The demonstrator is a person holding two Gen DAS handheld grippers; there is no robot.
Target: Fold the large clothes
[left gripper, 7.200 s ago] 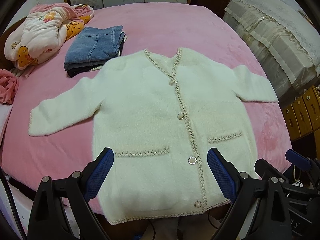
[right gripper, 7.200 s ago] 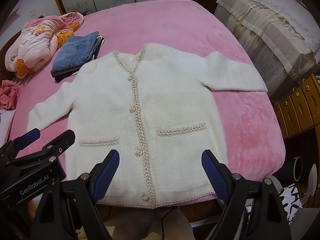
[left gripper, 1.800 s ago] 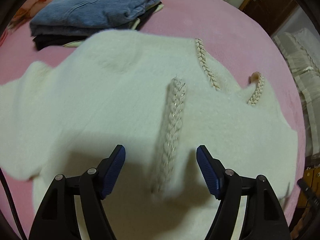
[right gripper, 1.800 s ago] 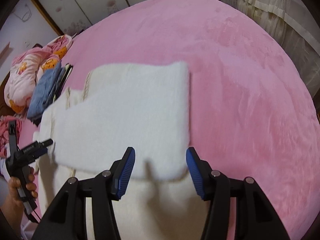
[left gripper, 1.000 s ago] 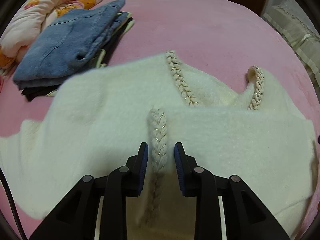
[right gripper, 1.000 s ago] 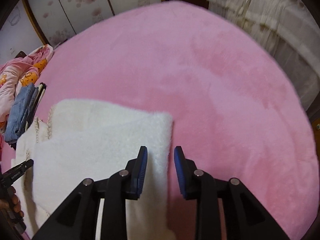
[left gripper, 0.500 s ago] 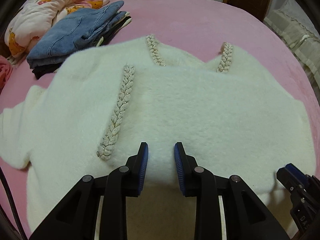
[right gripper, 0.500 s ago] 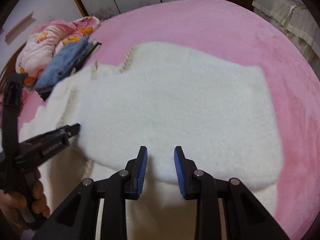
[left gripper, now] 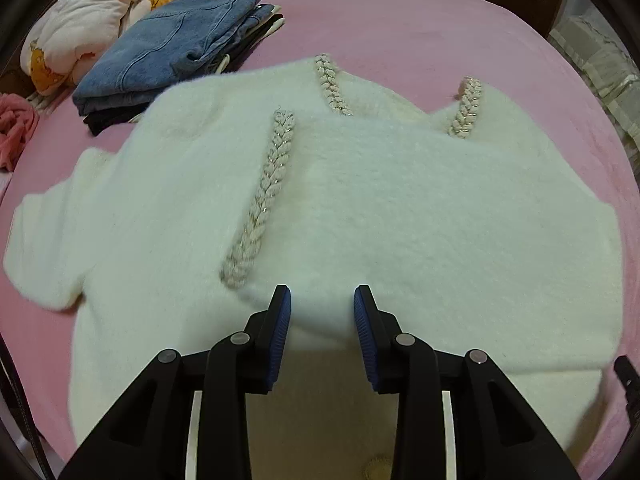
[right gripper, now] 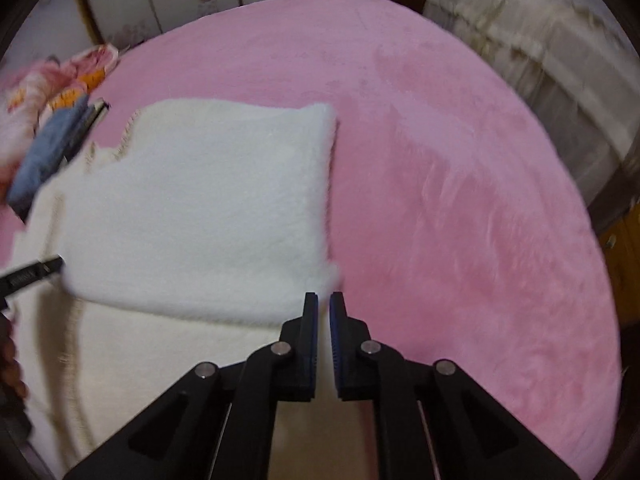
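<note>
A fluffy white cardigan with braided beige trim lies on the pink bed, its right side folded over the front. My left gripper sits at the near edge of the folded flap, jaws slightly apart with white fabric between the pads. In the right wrist view the cardigan shows as a folded white panel. My right gripper is at its near right corner, jaws almost together, with white fabric between them. The left gripper's tip shows at the left edge.
Folded blue jeans on dark clothes lie at the back left, with a pink printed quilt behind. A pink cloth sits at the far left. A beige covered sofa stands right of the bed. Wardrobe doors stand behind.
The left gripper's jaws have opened a little at the flap's edge. The right gripper has swung right to the flap's near right corner, jaws closer together. The flap lies flatter.
</note>
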